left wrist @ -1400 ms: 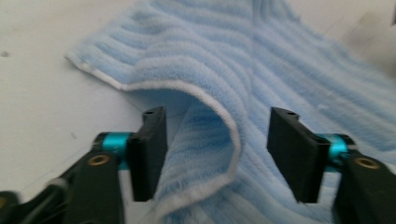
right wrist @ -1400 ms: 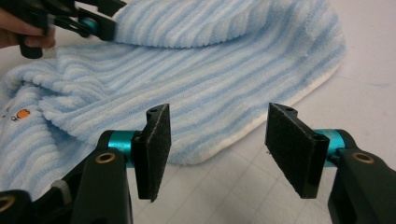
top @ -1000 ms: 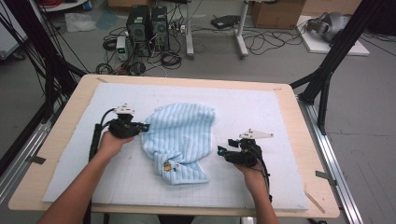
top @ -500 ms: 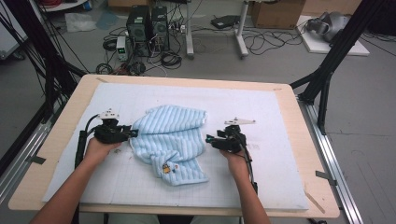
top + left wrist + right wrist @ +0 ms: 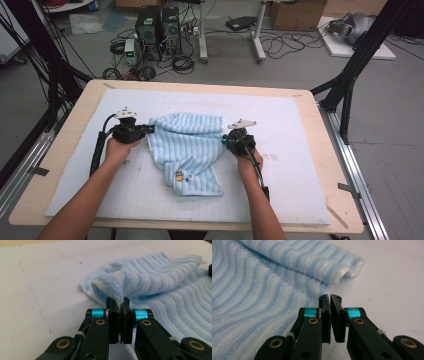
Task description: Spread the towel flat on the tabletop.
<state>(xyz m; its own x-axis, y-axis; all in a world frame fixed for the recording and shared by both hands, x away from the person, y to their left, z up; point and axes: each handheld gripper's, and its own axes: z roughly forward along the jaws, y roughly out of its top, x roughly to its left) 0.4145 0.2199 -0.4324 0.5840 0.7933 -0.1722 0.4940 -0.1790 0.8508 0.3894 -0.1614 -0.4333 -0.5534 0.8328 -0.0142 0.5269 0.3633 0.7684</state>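
A light blue ribbed towel (image 5: 187, 145) lies crumpled in the middle of the white mat (image 5: 290, 175), with a small tag (image 5: 179, 176) near its front end. My left gripper (image 5: 149, 129) is at the towel's left edge. Its jaws have just closed and are shut on a raised fold of the towel (image 5: 162, 290), as the left gripper view (image 5: 121, 302) shows. My right gripper (image 5: 224, 141) is at the towel's right edge. Its jaws (image 5: 329, 298) have just closed too, beside the towel (image 5: 262, 290); I see no cloth between the pads.
The mat covers a wooden table (image 5: 75, 115) with black frame legs at both sides. Beyond the far edge the floor holds computer cases (image 5: 157, 25), cables and a box. Bare mat lies left, right and in front of the towel.
My right gripper has moved left and away from me to the towel's right edge. The left gripper went left and came back. The towel's far edge now lies wider.
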